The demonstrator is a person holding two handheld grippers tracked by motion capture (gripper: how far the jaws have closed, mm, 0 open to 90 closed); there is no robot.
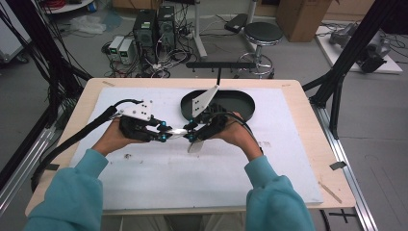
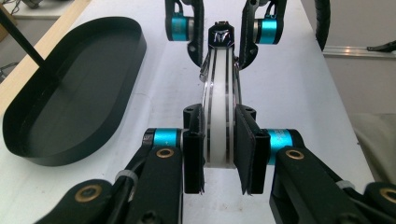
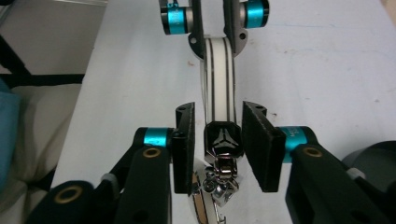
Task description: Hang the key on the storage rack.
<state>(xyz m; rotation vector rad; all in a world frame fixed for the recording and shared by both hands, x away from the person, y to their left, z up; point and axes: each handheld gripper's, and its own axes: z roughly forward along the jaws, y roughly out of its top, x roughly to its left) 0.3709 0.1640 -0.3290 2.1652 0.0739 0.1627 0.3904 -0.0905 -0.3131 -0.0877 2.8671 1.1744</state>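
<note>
- Left tool (image 2: pixel 218 156) is clenched on the striped strap (image 2: pixel 219 112). Its two pads press the white band's flat faces near one end.
- Right tool (image 3: pixel 217 142) faces it from the other side, its jaws standing either side of the black clasp (image 3: pixel 223 138). A sliver of gap shows beside one pad, so I judge it not yet clamped.
- The strap spans the short space between the two tools, held up off the desk (image 1: pixel 168 178). It sits just in front of the black oval tray (image 1: pixel 250 105).
- The band looks like woven or rubbery webbing: light, limp and easy to bend. It should sag or twist wherever it is not supported.
- The clasp is hard and glossy, so flat pads could slide on it. A cluster of small metal rings (image 3: pixel 218 184) dangles below it and will swing freely.
- The best hold is across the band's flat faces, as the left tool has it, or square on the clasp's sides.
- Pinching the loose rings would give no control.
- Nothing here looks fragile, so a firm squeeze should do no harm.
</note>
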